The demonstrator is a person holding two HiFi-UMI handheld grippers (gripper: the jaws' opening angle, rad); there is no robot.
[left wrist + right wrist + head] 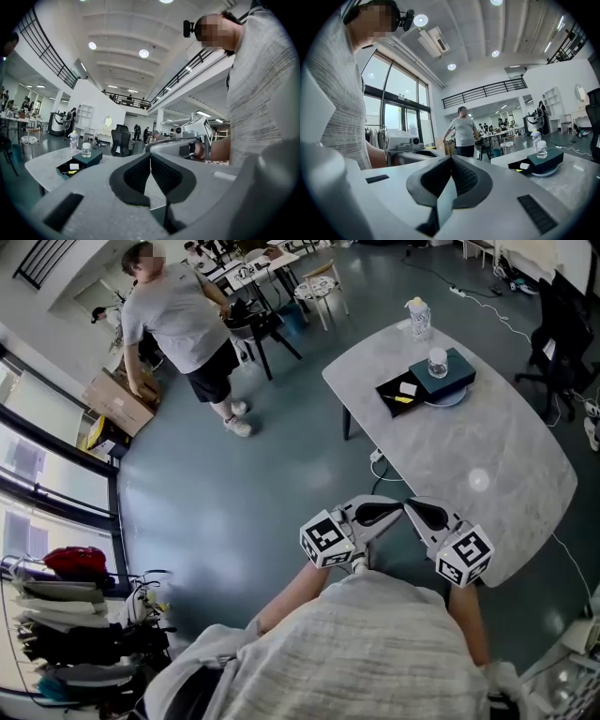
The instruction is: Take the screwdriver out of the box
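A dark open box [395, 394] lies on the far part of the grey marble table [487, 465], with a yellow-handled screwdriver [403, 399] and a white piece inside. Beside it, a teal lid [448, 377] carries a small jar [437, 362]. My left gripper [392, 509] and right gripper [418, 510] are held close to my body at the table's near end, tips nearly touching, far from the box. Both are shut on nothing. The box [69, 168] is small at the left of the left gripper view, beyond the left gripper [150, 155]. It is also small at the right of the right gripper view, box [520, 165] beyond the right gripper [451, 160].
A plastic bottle [419, 318] stands at the table's far end. A person in a grey T-shirt [178, 315] stands on the floor at the far left near chairs and a cardboard box [117, 401]. A black office chair [562, 324] is at the right. A clothes rack [75, 615] fills the lower left.
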